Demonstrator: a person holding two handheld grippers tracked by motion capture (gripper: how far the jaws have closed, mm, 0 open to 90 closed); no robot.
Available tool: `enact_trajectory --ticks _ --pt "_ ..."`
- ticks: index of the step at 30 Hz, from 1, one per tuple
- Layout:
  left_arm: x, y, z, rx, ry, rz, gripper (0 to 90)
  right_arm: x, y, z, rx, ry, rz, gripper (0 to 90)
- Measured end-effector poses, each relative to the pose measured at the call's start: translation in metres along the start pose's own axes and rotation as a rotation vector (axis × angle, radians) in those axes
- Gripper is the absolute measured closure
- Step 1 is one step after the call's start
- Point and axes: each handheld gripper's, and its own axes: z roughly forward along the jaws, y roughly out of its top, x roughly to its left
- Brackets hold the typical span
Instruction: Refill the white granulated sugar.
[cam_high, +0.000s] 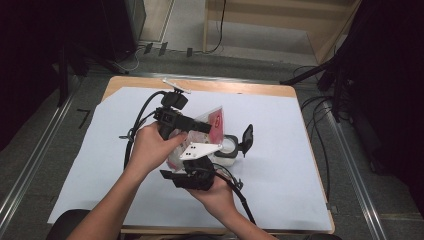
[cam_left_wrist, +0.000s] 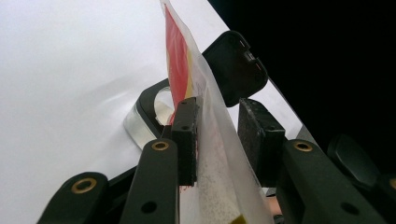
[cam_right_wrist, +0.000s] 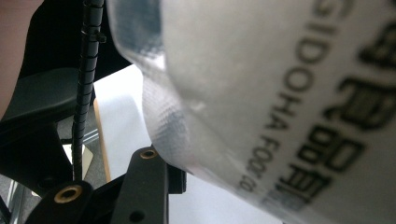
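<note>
Holding the middle of the white sheet (cam_high: 280, 150) that covers the table, both hands work on one plastic bag (cam_high: 212, 122) above a clear container (cam_high: 227, 150), the landmark for what follows.

Left of the container, the person's left hand (cam_high: 150, 147) carries the left gripper (cam_high: 202, 126), which reaches level toward the bag. In the left gripper view the bag (cam_left_wrist: 210, 154), clear with fine white grains inside and a red and yellow print near its top, stands between the two pads (cam_left_wrist: 187, 135). One pad lies against the film; the other stands slightly clear of it, so the jaws are parted and not pinching.

Beyond the bag in that view sits the container (cam_left_wrist: 144, 116), its black hinged lid (cam_left_wrist: 233, 65) flipped up at the far side.

In front of the container, nearer the person, the right hand (cam_high: 217, 192) bears the right gripper (cam_high: 192, 170) with its grey plate on top. In the right gripper view the bag (cam_right_wrist: 261, 93), printed with black lettering, lies across the jaws close to the lens; whether those jaws press on it I cannot tell.
</note>
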Motion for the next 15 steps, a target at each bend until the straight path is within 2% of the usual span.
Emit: enact_trajectory --ticks 12,15 --pt "-0.0025 -0.0007 0.0008 0.004 0.007 0.0 72.3 0.0024 -0.0021 0.0008 -0.007 -0.018 -0.011 64.0" --pt "-0.003 -0.0008 0.0014 0.006 0.008 0.007 73.2 0.0043 -0.0032 0.0022 -0.012 -0.024 -0.017 60.2"
